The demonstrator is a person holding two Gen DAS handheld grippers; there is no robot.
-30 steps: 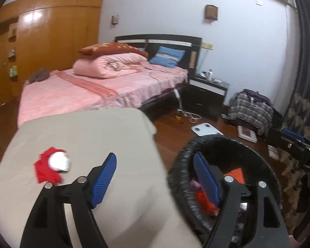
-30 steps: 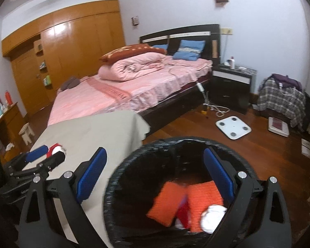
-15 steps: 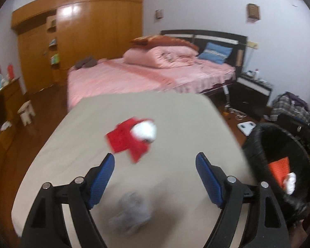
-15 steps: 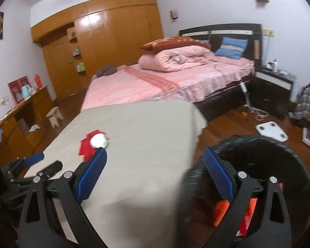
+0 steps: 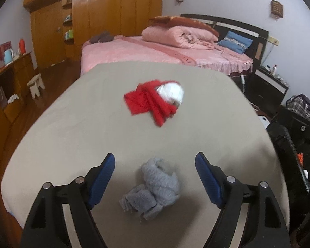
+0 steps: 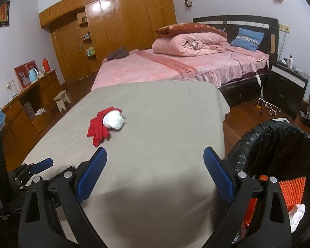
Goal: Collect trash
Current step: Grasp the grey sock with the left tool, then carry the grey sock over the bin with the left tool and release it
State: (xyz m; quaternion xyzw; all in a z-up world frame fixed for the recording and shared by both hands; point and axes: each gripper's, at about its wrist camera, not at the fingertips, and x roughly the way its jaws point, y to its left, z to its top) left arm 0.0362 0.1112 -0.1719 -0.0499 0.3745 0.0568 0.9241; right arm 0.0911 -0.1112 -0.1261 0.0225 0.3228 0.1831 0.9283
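Note:
A crumpled grey cloth (image 5: 153, 190) lies on the beige-covered table (image 5: 93, 128), between the open fingers of my left gripper (image 5: 155, 177), which hovers above it. Farther back lie a red cloth (image 5: 148, 101) and a white paper ball (image 5: 171, 93) touching it; both also show in the right wrist view, the red cloth (image 6: 98, 127) and the ball (image 6: 113, 121). My right gripper (image 6: 155, 173) is open and empty over the table's near right part. A black-lined trash bin (image 6: 283, 144) stands right of the table, holding orange pieces (image 6: 291, 192) and white paper (image 6: 297, 215).
A pink bed (image 6: 175, 66) with folded quilt stands behind the table. A black nightstand (image 6: 287, 88) and a cable on the floor are at the right. A wooden wardrobe (image 6: 117, 29), a low cabinet (image 6: 31, 101) and a small stool (image 6: 62, 101) are at the left.
Both grippers swung left from the bin to over the table. The left gripper came down over the grey cloth, which now lies between its fingers. The bin slid to the right edge.

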